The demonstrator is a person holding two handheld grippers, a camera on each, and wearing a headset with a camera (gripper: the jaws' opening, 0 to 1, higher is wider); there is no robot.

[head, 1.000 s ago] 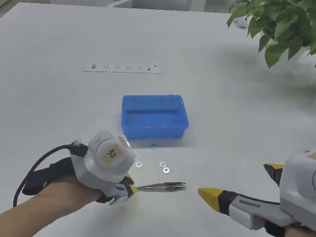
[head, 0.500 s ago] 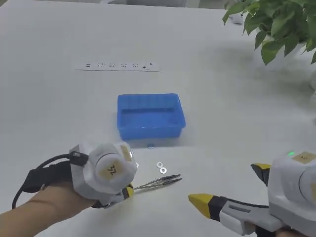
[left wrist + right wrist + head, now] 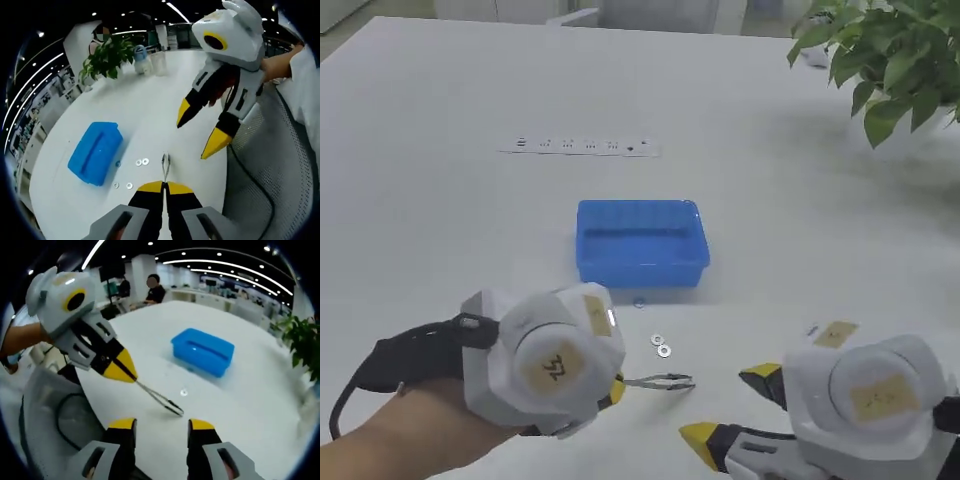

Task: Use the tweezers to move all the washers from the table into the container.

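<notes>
Small, flat silver metal washers (image 3: 660,346) lie loose on the white table (image 3: 440,220), just in front of the blue rectangular plastic container (image 3: 642,273). Two sit side by side, and one more is closer to its front wall. They look thin and hard to pinch. Further out from the container, slim metal tweezers (image 3: 662,381) point past the pair, carrying nothing. The left gripper (image 3: 164,186) is clamped on the tweezers' handle end. The right gripper (image 3: 730,403) hovers beside it, jaws spread and empty. We judge the pick-up is in hand. Next, the tips must straddle one washer's edge.
</notes>
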